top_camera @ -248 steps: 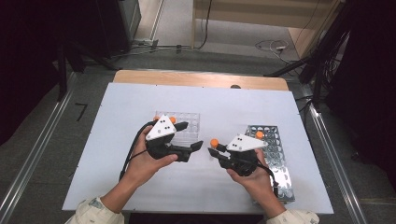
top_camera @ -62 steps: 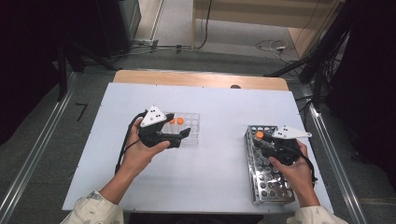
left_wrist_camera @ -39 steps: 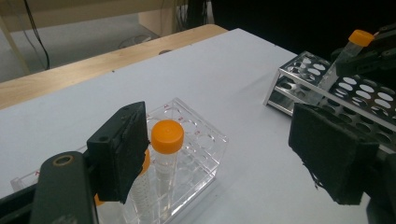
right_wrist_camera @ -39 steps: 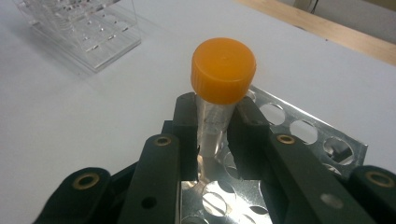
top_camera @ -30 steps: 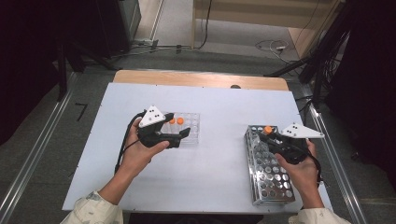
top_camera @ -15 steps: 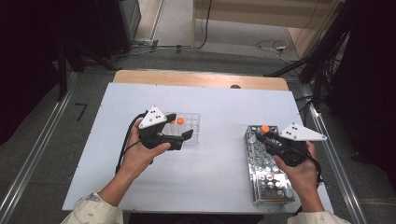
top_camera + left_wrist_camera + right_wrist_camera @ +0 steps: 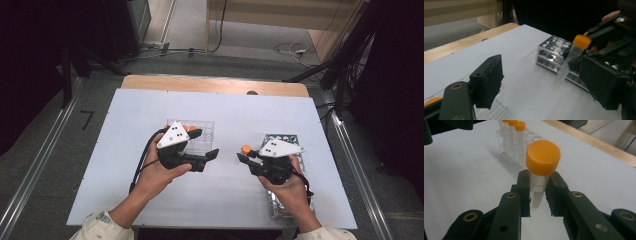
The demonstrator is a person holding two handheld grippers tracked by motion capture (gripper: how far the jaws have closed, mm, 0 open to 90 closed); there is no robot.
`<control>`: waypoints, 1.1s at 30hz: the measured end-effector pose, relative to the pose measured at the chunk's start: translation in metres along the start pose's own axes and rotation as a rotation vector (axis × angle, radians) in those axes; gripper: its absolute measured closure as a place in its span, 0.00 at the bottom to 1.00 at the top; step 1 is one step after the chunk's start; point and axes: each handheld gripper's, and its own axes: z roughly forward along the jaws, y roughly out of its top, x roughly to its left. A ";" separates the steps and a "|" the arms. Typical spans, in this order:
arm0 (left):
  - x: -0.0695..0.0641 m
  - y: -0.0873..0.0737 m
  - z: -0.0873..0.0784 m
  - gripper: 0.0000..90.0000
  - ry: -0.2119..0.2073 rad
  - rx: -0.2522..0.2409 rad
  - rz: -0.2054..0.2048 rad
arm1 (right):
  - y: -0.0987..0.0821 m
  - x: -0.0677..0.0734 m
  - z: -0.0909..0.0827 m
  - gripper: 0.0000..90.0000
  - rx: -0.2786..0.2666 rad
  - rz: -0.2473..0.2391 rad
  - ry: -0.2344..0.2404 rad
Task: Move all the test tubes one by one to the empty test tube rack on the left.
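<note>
The right gripper (image 7: 537, 202) is clamping an orange-capped tube (image 7: 541, 170) between its two black jaws, just below the cap; the clear body is hanging beneath the pads and the cap is standing above them. In the high view this gripper (image 7: 241, 159) is pointing toward the left gripper (image 7: 207, 145), with the tube's cap (image 7: 246, 149) showing at its tip, clear of the table. Behind and beside the right hand (image 7: 287, 187) a metal rack (image 7: 295, 145) is lying on the white table (image 7: 260, 107). The left gripper is standing unclenched, its jaws wide apart and nothing between them; they have just been closing slightly. In the left gripper view the tube (image 7: 569, 62) is hanging tilted beyond the far jaw, gripped by the other gripper (image 7: 574, 58), with the metal rack (image 7: 550, 53) behind it. Just beyond the left gripper a clear plastic rack (image 7: 200, 132) is holding further orange-capped tubes (image 7: 520, 130); in the right gripper view it is standing past the held tube.
</note>
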 end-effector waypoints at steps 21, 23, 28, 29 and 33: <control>-0.016 -0.013 0.019 0.57 -0.092 0.058 0.035 | 0.010 0.037 0.037 0.80 0.047 -0.072 0.099; -0.015 -0.014 0.020 0.62 -0.105 0.061 0.030 | 0.009 0.037 0.038 0.80 0.050 -0.075 0.096; -0.017 -0.014 0.021 0.78 -0.130 0.066 0.035 | 0.008 0.036 0.039 0.80 0.056 -0.071 0.093; -0.017 -0.014 0.021 0.78 -0.127 0.064 0.037 | 0.008 0.036 0.039 0.80 0.055 -0.070 0.095; -0.017 -0.013 0.021 0.79 -0.126 0.070 0.043 | 0.007 0.036 0.038 0.78 0.052 -0.075 0.095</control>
